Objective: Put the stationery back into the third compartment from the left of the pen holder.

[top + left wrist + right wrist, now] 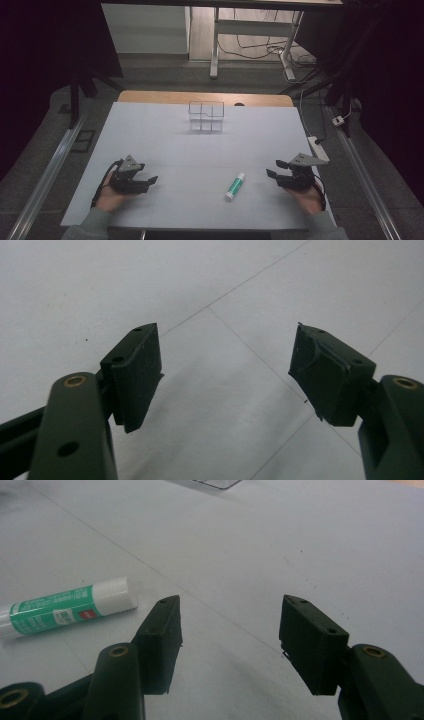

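Left gripper [148, 179] rests low on the near left of the white counter [165, 135], held in a hand [109, 196], jaws spread with nothing between them; the left gripper view [225, 372] has bare counter and thin seam lines between the pads. Right gripper [274, 168] sits at the near right in the other hand [308, 199], jaws likewise spread and empty, as the right gripper view [230, 630] confirms. Between the two, nearer the right one but apart from it, a glue stick [235, 186] lies flat, green-bodied with white ends; the right gripper view [65, 607] places it just beside the left-hand jaw, not touching. Well beyond, toward the far edge, a clear divided box [206, 117] stands upright; its compartments look empty.
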`<state>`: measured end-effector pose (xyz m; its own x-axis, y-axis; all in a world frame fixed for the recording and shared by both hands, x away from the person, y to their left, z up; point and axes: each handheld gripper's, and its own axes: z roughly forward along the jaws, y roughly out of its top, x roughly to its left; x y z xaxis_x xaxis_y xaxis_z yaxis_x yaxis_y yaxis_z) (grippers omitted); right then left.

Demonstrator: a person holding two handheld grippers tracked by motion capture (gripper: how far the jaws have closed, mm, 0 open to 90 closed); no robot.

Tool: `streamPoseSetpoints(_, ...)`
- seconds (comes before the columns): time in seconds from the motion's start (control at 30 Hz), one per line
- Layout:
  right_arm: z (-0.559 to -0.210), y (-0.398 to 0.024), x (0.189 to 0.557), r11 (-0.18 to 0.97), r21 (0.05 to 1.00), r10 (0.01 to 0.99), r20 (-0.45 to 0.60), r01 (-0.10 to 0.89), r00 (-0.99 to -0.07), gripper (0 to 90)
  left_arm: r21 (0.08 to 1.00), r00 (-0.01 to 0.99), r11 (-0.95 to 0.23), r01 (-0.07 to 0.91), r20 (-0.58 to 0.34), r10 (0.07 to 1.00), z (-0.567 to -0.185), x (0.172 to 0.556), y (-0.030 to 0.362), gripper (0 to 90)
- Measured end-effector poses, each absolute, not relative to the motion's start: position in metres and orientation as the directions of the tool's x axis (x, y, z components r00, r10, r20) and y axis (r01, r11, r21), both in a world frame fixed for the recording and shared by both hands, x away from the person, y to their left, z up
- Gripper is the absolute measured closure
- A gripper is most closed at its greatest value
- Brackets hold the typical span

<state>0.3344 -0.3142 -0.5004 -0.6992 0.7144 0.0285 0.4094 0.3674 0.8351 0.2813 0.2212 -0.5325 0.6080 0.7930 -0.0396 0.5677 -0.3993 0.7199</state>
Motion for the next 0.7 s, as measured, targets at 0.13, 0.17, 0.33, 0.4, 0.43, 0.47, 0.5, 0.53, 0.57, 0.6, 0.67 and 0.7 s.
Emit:
streamPoseSetpoints(0.13,-0.501,-0.314,0.334,0.372,0.833,0.713,0.026,0.410,-0.701,42.0,0.724,0.614,-0.400,0.562,-0.041,0.788,-0.530,0.281,0.218,28.6)
streamPoseSetpoints(0.17,-0.501,-0.314,0.334,0.374,0.832,0.712,0.026,0.410,-0.702,42.0,0.725,0.614,-0.398,0.563,-0.044,0.788,-0.529,0.280,0.217,28.6)
streamPoseSetpoints(0.33,-0.502,-0.313,0.335,0.378,0.830,0.711,0.024,0.410,-0.703,41.9,0.732,0.632,-0.392,0.557,-0.067,0.772,-0.521,0.281,0.203,28.8)
streamPoseSetpoints(0.4,-0.502,-0.313,0.335,0.382,0.828,0.712,0.019,0.410,-0.702,41.7,0.732,0.645,-0.398,0.554,-0.075,0.760,-0.517,0.281,0.193,29.1)
streamPoseSetpoints(0.43,-0.503,-0.312,0.336,0.383,0.828,0.712,0.019,0.410,-0.702,41.7,0.732,0.654,-0.402,0.550,-0.078,0.753,-0.515,0.282,0.188,29.4)
streamPoseSetpoints(0.47,-0.503,-0.312,0.336,0.386,0.826,0.711,0.018,0.411,-0.703,41.6,0.730,0.661,-0.409,0.548,-0.078,0.746,-0.514,0.282,0.184,29.4)
streamPoseSetpoints(0.5,-0.503,-0.312,0.335,0.392,0.823,0.710,0.012,0.411,-0.704,41.5,0.728,0.668,-0.415,0.545,-0.079,0.740,-0.513,0.282,0.180,29.4)
streamPoseSetpoints(0.53,-0.504,-0.311,0.335,0.396,0.822,0.708,0.011,0.410,-0.706,41.4,0.726,0.675,-0.421,0.544,-0.080,0.734,-0.512,0.283,0.175,29.5)
streamPoseSetpoints(0.57,-0.504,-0.311,0.334,0.398,0.821,0.707,0.010,0.410,-0.707,41.3,0.725,0.680,-0.424,0.543,-0.083,0.729,-0.511,0.284,0.171,29.4)
streamPoseSetpoints(0.6,-0.504,-0.311,0.334,0.406,0.818,0.706,0.004,0.408,-0.708,41.2,0.724,0.683,-0.423,0.544,-0.089,0.725,-0.510,0.284,0.167,29.4)
streamPoseSetpoints(0.67,-0.504,-0.311,0.333,0.404,0.821,0.702,0.004,0.403,-0.712,41.1,0.727,0.690,-0.419,0.545,-0.105,0.716,-0.508,0.286,0.159,29.4)
streamPoseSetpoints(0.7,-0.504,-0.311,0.333,0.404,0.821,0.701,0.004,0.402,-0.713,41.0,0.727,0.693,-0.414,0.547,-0.116,0.711,-0.507,0.287,0.155,29.4)
